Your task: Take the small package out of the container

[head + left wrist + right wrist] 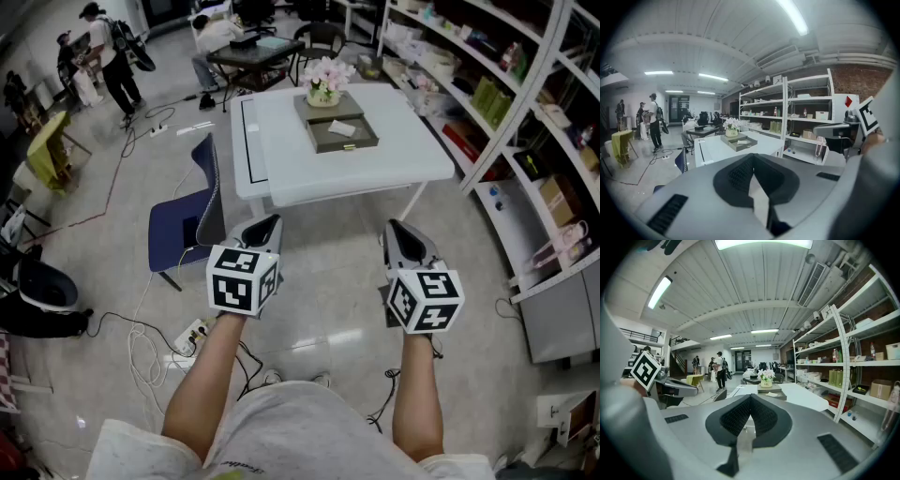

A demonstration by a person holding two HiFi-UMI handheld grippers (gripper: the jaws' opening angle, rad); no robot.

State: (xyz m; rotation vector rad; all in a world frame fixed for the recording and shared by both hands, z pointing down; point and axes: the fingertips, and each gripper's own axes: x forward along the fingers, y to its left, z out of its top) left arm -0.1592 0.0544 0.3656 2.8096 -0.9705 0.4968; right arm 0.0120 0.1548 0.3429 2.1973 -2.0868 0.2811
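A flat grey container (342,134) lies on the white table (403,155), well ahead of both grippers. Inside it sits a small pale package (342,128). Just behind the container stands a pot of pink flowers (325,82). My left gripper (265,225) and right gripper (397,230) hang side by side over the floor, short of the table's near edge, both shut and holding nothing. The left gripper view shows the container (740,142) far beyond the closed left gripper (752,155). In the right gripper view the container (771,393) lies ahead of the shut right gripper (750,397).
A blue chair (192,220) stands left of the table. Tall shelving (525,122) full of boxes lines the right side. Cables and a power strip (192,333) lie on the floor at the left. People (108,56) and a dark desk (253,52) are at the back.
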